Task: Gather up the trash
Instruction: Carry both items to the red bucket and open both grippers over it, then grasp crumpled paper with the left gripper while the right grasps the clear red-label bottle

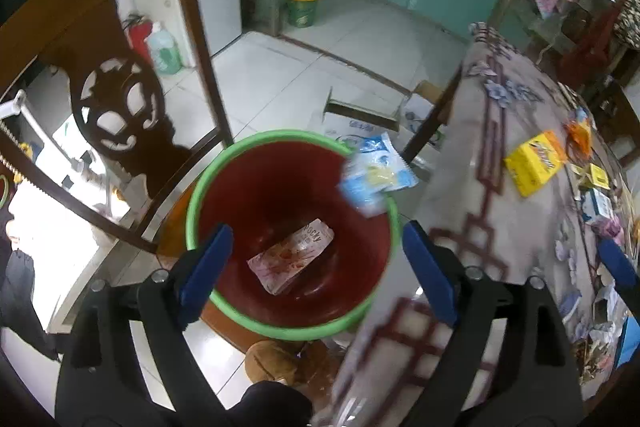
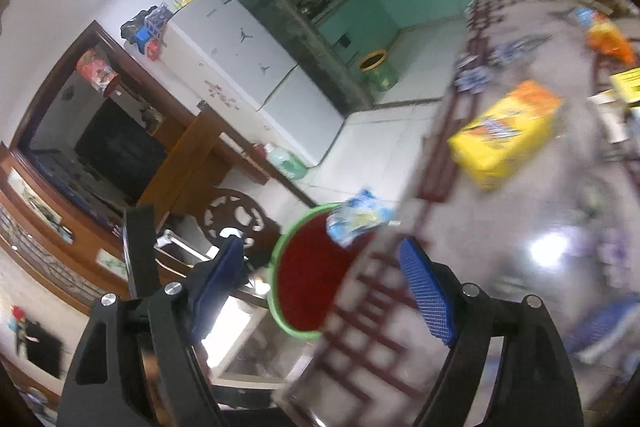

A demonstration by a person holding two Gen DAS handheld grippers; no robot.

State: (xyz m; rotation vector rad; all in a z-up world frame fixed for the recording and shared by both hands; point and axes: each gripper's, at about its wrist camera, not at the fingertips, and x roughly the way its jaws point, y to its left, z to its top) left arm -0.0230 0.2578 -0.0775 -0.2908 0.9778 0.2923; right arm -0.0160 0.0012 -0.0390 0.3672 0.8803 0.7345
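A red bucket with a green rim (image 1: 192, 203) stands beside the table; it also shows in the right wrist view (image 2: 280, 247). A pink Pocky box (image 1: 292, 255) lies inside it. A blue and white wrapper (image 1: 376, 173) is in the air at the bucket's far rim, held by neither gripper; it also shows in the right wrist view (image 2: 356, 217). My left gripper (image 1: 320, 267) is open and empty above the bucket. My right gripper (image 2: 324, 287) is open and empty over the table edge. A yellow box (image 1: 534, 163) lies on the table, also seen in the right wrist view (image 2: 504, 131).
The table (image 1: 500, 227) has a patterned cloth and several small wrappers and boxes at its right end. A carved wooden chair (image 1: 120, 107) stands left of the bucket. A green bucket (image 1: 302, 7) stands on the tiled floor farther back.
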